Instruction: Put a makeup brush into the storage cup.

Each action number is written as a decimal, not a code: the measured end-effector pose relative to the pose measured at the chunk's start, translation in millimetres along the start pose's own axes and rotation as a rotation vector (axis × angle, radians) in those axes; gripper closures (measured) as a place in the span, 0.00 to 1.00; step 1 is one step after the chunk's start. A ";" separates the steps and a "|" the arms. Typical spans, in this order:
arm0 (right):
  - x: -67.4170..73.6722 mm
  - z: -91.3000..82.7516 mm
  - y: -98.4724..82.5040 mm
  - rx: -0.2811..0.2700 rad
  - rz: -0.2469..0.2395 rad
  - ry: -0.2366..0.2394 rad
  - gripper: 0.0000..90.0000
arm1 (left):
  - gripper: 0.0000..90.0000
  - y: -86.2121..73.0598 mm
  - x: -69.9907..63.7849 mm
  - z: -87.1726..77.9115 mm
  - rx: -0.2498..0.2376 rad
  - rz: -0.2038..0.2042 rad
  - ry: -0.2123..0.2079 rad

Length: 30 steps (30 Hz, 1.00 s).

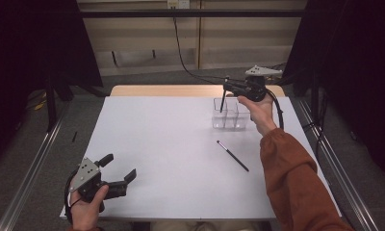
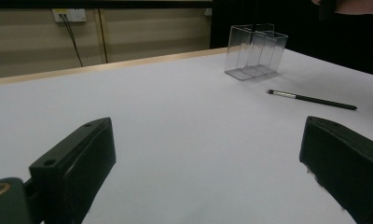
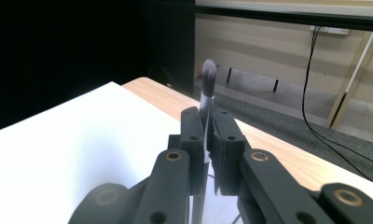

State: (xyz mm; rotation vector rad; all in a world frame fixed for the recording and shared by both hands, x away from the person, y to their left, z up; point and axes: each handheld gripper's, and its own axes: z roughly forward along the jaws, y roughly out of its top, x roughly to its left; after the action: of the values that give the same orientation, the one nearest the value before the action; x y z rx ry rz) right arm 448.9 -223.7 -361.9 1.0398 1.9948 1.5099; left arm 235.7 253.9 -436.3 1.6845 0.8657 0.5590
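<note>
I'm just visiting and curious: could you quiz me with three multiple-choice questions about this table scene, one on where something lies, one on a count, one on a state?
1. Where does the loose black makeup brush lie?
A. on the white tabletop
B. in the box
C. on the floor

2. How many brushes are there?
A. one
B. two
C. four

3. How are the left gripper's jaws?
A. shut
B. open
C. holding a brush

Answers: 1 A, it lies flat before the clear plastic divided box. 2 B, the right gripper clamps a second brush above the box. 3 B, they stand wide apart, nothing between.
</note>
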 end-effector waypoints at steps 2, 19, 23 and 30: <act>0.3 0.7 -1.4 0.004 0.005 0.000 0.94 | 0.04 0.0 0.5 -0.1 -0.002 0.000 0.001; -2.5 5.6 -17.9 0.028 0.023 -0.004 0.94 | 0.04 -0.5 1.0 0.3 0.006 0.002 0.005; -3.6 5.3 -19.5 0.031 0.032 -0.005 0.94 | 0.04 -0.4 1.2 0.4 0.007 0.003 0.006; -1.9 9.4 -23.4 0.041 0.031 0.009 0.94 | 0.04 -0.7 1.9 0.5 0.005 -0.001 0.012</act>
State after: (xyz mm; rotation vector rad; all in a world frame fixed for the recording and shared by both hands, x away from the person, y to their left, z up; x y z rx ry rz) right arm 449.7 -222.2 -387.1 1.0874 2.0329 1.4973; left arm 237.1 255.1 -437.2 1.6868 0.8772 0.5671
